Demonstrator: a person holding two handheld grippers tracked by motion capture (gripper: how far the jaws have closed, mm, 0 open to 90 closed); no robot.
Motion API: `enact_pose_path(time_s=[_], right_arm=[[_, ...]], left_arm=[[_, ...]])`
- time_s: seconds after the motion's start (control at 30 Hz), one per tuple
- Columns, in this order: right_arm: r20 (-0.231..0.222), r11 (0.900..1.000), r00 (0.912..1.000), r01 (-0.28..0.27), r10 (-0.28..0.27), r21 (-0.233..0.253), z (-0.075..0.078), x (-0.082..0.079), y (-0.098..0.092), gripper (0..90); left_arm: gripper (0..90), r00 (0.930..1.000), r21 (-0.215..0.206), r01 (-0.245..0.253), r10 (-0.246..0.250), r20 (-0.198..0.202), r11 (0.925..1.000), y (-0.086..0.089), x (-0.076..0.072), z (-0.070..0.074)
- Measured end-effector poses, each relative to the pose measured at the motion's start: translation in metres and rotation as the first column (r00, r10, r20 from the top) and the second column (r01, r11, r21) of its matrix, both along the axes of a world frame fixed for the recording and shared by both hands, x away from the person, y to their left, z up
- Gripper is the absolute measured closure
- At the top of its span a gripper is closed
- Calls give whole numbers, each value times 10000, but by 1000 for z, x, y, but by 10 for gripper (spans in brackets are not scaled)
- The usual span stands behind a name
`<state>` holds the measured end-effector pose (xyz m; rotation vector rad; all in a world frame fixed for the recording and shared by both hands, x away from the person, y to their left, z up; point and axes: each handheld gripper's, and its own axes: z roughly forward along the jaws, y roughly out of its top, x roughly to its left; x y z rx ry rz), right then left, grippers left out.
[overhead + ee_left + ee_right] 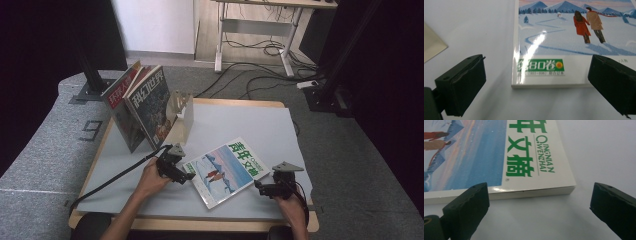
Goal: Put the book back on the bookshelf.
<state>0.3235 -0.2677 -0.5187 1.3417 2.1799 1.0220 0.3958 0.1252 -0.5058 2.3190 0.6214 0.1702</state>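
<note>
A magazine (226, 171) with a snowy scene and green title lies flat on the grey table mat (240, 122), turned at an angle. My left gripper (186, 176) sits at the magazine's left end, open, with the bottom edge of the magazine (549, 62) between and just beyond its jaws. My right gripper (261, 188) is by the magazine's right corner, open, facing the magazine (499, 157) along its title edge. Neither gripper holds anything.
Two magazines (142, 102) stand leaning against a clear book stand (181, 112) at the table's back left. A desk frame (260, 30) and cables (260, 75) are on the floor beyond the table.
</note>
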Motion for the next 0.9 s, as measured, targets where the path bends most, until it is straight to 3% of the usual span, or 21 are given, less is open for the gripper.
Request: enact_pose_path(time_s=[0.2, 0.43, 0.83, 0.9], right_arm=[[-46, 9998, 9998, -200, 200, -52, 0, -2, 7, 18], [-123, 9992, 9991, -407, 407, -52, 0, -4, 14, 20], [-411, 9982, 9973, -604, 604, 10, -6, -1, 22, 8], [-432, 9981, 9972, -605, 607, 63, -6, -1, 23, 0]], left_arm=[[12, 9997, 411, 184, -177, -177, 9990, -7, 3, -6], [6, 9981, 482, 416, -393, -483, 9980, -6, 1, -6], [12, 9883, -229, 747, -771, -1317, 9969, -4, 1, -14], [7, 9884, -216, 740, -762, -1314, 9970, -4, 0, -14]])
